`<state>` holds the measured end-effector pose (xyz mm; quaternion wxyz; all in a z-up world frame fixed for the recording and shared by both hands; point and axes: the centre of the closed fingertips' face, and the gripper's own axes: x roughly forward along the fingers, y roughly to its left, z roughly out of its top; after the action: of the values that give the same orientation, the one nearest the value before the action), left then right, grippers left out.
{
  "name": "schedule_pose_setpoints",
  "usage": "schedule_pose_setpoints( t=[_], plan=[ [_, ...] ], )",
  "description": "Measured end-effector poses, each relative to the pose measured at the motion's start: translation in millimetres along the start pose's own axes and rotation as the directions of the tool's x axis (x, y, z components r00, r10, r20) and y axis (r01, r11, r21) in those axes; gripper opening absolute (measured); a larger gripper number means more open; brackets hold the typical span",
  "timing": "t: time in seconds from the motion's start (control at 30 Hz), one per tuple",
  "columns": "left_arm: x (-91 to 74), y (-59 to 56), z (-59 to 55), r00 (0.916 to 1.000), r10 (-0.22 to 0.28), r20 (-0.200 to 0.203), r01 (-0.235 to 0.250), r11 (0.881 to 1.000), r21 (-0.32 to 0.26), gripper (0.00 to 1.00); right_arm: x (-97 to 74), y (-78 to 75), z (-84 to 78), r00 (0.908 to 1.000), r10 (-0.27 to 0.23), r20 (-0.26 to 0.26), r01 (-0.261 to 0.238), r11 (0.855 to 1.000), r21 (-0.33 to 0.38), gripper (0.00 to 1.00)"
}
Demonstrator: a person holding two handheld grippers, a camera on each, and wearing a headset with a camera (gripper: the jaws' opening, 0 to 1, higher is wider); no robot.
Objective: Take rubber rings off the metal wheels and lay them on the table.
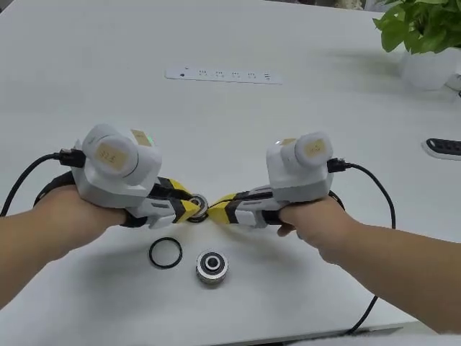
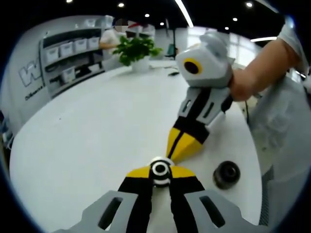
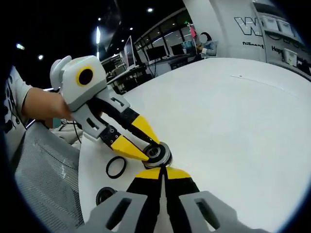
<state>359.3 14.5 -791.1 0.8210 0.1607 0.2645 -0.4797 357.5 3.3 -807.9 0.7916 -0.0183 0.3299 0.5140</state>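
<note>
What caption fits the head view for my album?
Left tool holds a metal wheel, right tool meets it; rubber ring and second wheel lie nearby.

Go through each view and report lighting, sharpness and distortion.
Head view: soft even light, sharp, faint shadows beneath the loose rubber ring and the wheel beside it. Left gripper view: fisheye bends the table edge; the right gripper slightly soft. Right gripper view: same bending, bright ceiling lamps, held wheel sharp, background blurred.
</note>
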Motion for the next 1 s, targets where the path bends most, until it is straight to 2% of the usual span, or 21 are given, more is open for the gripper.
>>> schedule_pose_setpoints(
  t=[0.23, 0.33, 0.37, 0.47, 0.73, 0.93, 1.0],
  plan=[
    [0.3, -0.2, 0.2, 1.0, 0.003, -0.003, -0.003, 1.0, 0.004, 0.13, -0.8, 0.2, 0.5, 0.9999, -0.014, -0.01, 0.014, 1.0, 0.003, 0.0],
    [0.2, -0.4, 0.3, 1.0, 0.005, -0.005, -0.005, 1.0, 0.006, 0.12, -1.8, 1.1, 1.7, 0.9996, -0.022, -0.016, 0.022, 1.0, -0.019, 0.0],
    [0.2, -0.4, 0.4, 1.0, 0.005, -0.005, -0.005, 1.0, 0.006, 0.12, -1.5, 0.7, 5.3, 0.9996, -0.026, -0.007, 0.025, 0.998, -0.053, 0.0],
    [0.2, -0.7, 0.7, 1.0, 0.006, -0.005, -0.006, 1.0, 0.005, 0.12, -1.9, 1.6, 2.8, 0.9991, -0.033, -0.025, 0.031, 0.998, -0.055, 0.0],
    [-0.1, -1.2, 0.9, 0.9999, 0.01, -0.012, -0.01, 1.0, 0.007, 0.12, -2.8, -1.9, 1.4, 0.9996, -0.028, 0.005, 0.027, 0.998, 0.06, 0.0],
    [-0.2, -2.5, 0.7, 0.9998, 0.011, -0.019, -0.011, 1.0, 0.016, 0.12, -5.9, -4.3, 9.9, 0.9983, -0.024, 0.053, 0.016, 0.991, 0.134, 0.0],
    [-0.2, -2.9, 0.7, 0.9997, 0.015, -0.022, -0.014, 1.0, 0.019, 0.12, -5.9, -4.0, 10.1, 0.9983, -0.024, 0.052, 0.017, 0.99, 0.137, 0.0]
  ],
)
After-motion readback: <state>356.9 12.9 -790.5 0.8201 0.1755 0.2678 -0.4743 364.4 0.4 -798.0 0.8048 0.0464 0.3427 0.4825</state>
